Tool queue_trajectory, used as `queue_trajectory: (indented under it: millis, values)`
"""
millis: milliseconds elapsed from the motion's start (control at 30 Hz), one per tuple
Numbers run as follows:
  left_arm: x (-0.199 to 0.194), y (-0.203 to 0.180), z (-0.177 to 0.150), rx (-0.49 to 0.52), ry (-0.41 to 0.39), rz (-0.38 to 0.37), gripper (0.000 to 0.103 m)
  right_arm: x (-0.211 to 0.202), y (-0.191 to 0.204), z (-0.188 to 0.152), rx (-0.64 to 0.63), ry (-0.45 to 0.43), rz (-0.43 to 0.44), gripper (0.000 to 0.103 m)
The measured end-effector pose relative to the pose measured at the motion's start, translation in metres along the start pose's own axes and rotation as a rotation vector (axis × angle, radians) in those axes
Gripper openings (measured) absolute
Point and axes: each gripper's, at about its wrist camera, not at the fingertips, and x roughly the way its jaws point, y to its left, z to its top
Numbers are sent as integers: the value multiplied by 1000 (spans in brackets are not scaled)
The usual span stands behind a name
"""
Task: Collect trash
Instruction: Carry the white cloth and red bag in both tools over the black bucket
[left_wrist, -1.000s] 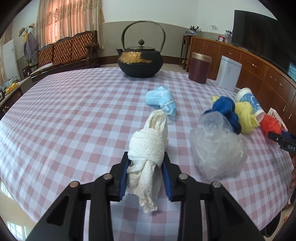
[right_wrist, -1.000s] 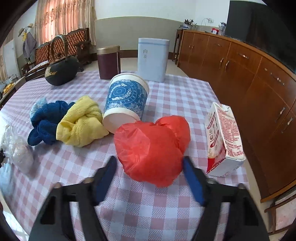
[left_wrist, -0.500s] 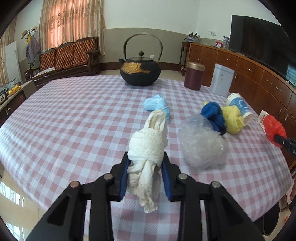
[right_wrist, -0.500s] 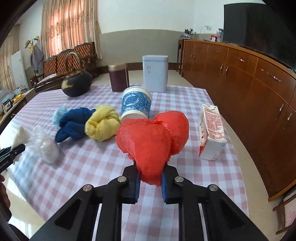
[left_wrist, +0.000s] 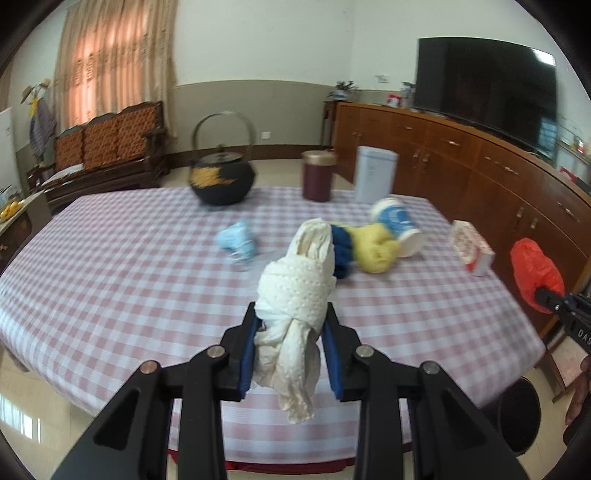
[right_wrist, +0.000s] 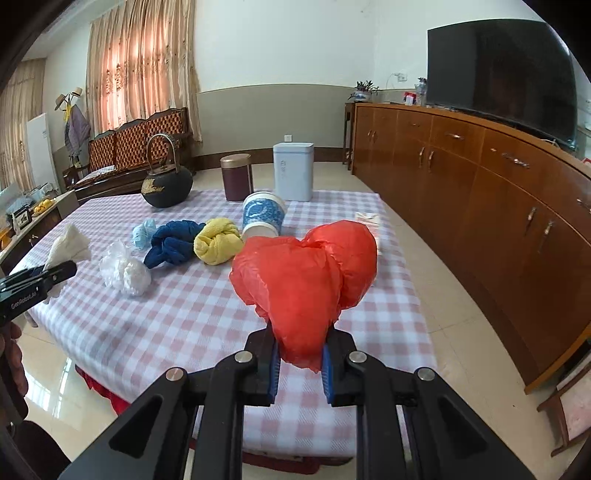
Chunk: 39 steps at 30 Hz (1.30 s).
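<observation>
1. Covering the table (right_wrist: 207, 314) is a pink-checked cloth, with leftover trash lying at its middle.
2. Pinching a crumpled red bag (right_wrist: 306, 273), the right gripper (right_wrist: 299, 365) holds it above the near edge.
3. Pinching a knotted white tissue (left_wrist: 295, 314), the left gripper (left_wrist: 291, 354) holds it up at the near side.
4. Lying right of the tissue, a clear bag (right_wrist: 123, 271) shows only in the right view; a dark bin (left_wrist: 517, 417), on the floor at near right, only in the left view.
</observation>
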Motion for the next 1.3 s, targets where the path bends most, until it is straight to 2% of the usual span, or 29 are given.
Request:
queue_trajectory:
  millis: [533,1300]
  values:
    - [-22,-115,-6,134,-9,-177,33,-73,-66,-38,82,-31,-94,19]
    - [-32,-260,-39,309,46,-397,33,-137,-164,-111,236,4,-258,19]
